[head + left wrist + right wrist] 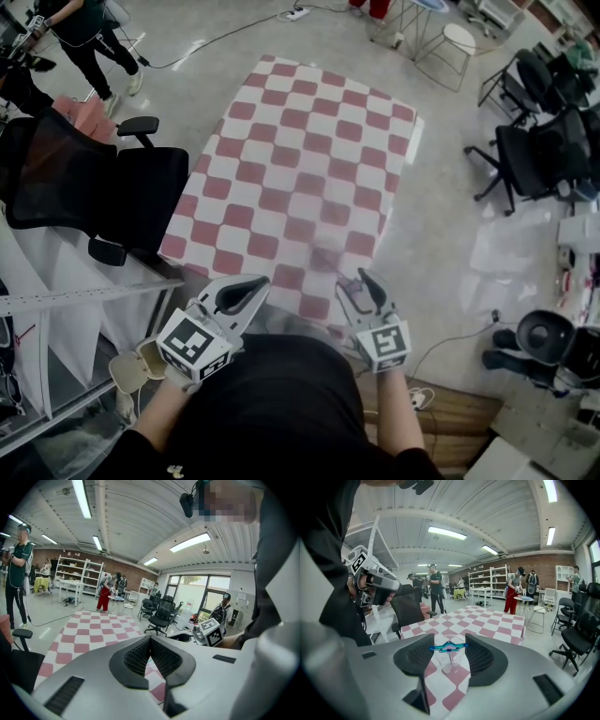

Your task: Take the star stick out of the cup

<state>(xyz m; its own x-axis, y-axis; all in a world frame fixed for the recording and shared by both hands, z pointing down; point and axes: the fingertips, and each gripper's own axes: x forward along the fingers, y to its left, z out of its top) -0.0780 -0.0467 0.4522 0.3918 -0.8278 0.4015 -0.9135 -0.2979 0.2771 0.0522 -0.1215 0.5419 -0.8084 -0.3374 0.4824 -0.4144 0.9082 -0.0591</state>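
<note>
A clear plastic cup (451,663) stands on the red-and-white checked tablecloth (487,625), near the table's front edge. A blue star stick (440,647) stands upright in it, its star just above the rim. My right gripper (449,649) is around the star, and both pads touch its tips. In the head view the right gripper (358,279) reaches over the near edge of the table (300,159), where the cup (325,258) is only a faint blur. My left gripper (255,284) hovers to the left, its jaws (150,640) shut together on nothing.
A black office chair (94,187) stands against the table's left side, with a white rack (56,309) nearer me. More office chairs (534,150) and a stool (459,39) stand to the right. People (84,37) stand at the far left. A cable (216,42) runs across the floor.
</note>
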